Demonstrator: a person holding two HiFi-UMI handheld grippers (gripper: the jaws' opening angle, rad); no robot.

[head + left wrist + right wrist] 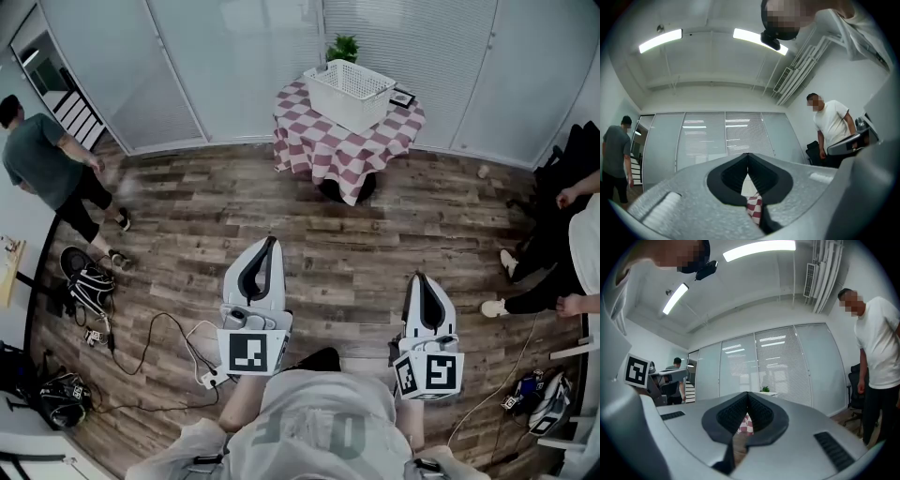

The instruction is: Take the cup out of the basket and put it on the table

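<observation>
**Both claws pressed together, table and basket well apart from them**

Left gripper (268,247) and right gripper (422,284) are held low in front of the person's chest, tips pointing ahead across the room. In the left gripper view the two dark pads meet at the tip with nothing between them. The right gripper view shows the same, so neither claw pinches anything (only checked cloth and floor show through the slot behind the tips). Ahead, across bare wooden floor (375,234), stands the round table (323,142) under a red-and-white checked cloth. The white basket (345,101) rests on it, toward the far side, with a small dark frame (403,97) just beside it and a potted plant (342,47) behind. The cup cannot be seen from here; by the task it should lie inside the basket, hidden by the wall.

Likely hazards, as judged:
- Loose cables (164,342) lie on the floor near the left side, and a step that way could catch them.
- A bystander (47,164) at left and another (567,253) at right border the path.
- The basket looks light, so a claw pushed in against its rim could slide or tip it.
- Jaws not spread before the reach would knock the cup rather than take it.
</observation>
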